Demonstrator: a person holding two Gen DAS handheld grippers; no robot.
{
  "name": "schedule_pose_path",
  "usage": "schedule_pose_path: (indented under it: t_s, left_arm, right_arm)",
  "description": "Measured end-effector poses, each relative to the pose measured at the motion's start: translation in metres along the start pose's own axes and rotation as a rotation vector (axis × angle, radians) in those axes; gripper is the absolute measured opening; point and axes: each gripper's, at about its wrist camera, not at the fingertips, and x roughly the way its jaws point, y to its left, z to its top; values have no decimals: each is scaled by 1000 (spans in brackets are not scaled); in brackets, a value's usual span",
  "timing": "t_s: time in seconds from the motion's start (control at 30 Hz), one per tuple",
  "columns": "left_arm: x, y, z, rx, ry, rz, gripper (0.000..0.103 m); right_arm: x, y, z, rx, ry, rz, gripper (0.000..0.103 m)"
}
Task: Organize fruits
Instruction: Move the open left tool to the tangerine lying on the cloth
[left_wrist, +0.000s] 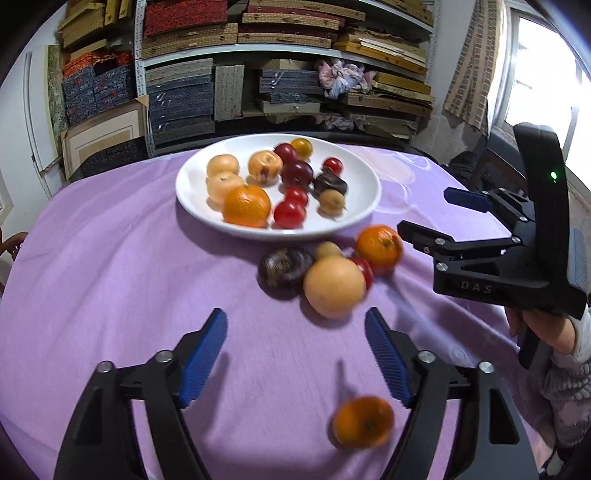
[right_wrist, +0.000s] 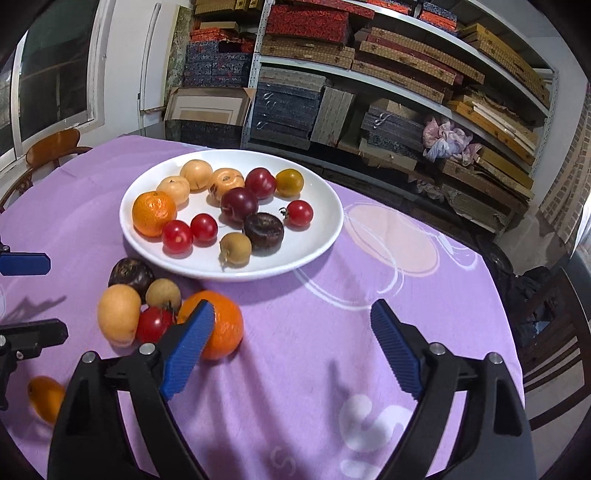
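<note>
Both grippers empty, fingers wide apart. Left gripper (left_wrist: 295, 363) has nothing between its pads; right gripper (right_wrist: 291, 350) the same, its left pad just overlapping the orange (right_wrist: 221, 325) in view (can't tell if it touches).

Where the fruit is:
- Plate (left_wrist: 364, 173) at 12 o'clock from the left gripper, already loaded: mandarins, pale round fruits, plums, cherry tomatoes, a dark one, a small tan one.
- Loose cluster on the cloth (left_wrist: 110, 277) just off the plate's near rim, at about 1 o'clock: pale fruit (left_wrist: 334, 286), dark fruit (left_wrist: 282, 271), small tan one (left_wrist: 327, 250), tomato (left_wrist: 364, 269), the orange at the far right of the bunch. All touching or nearly so.
- One stray mandarin (left_wrist: 364, 421) sits alone at 5 o'clock, below the left gripper's right finger (blurred).

Handling, my read:
- All small and light, round, so they roll on the cloth; the cluster will scatter if nudged.
- Orange and mandarin: firm skin, forgiving. Grip across the equator.
- Tomato: soft, thin-skinned, smooth. Close gently at the widest part and avoid the stem.
- Pale fruit is the biggest, needs near-full opening.
- Take the outer pieces first; the tomato is boxed in between the pale fruit and the orange.
</note>
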Motion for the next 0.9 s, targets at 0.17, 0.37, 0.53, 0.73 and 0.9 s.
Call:
schedule_pose_path:
  t_s: [0.17, 0.37, 0.53, 0.73, 0.9]
  left_arm:
    - [-5, -14, -19, 17, 8, -35, 86]
    - [1, -28, -36, 69, 33, -17, 86]
    - [9, -27, -43, 61, 62, -18, 86]
    - [7, -24, -47, 61, 58, -27, 86]
    - [6, -26, -51, 94, 46, -24, 73]
  right_arm:
    - [-12, -13, -20, 98, -28, 47, 94]
    - [-16, -35, -23, 208, -28, 96, 94]
    - [-19, -37, -25, 217, -29, 109, 94]
    - [-17, -40, -24, 224, -23, 115, 94]
    - [-14, -39, -24, 222, -15, 122, 95]
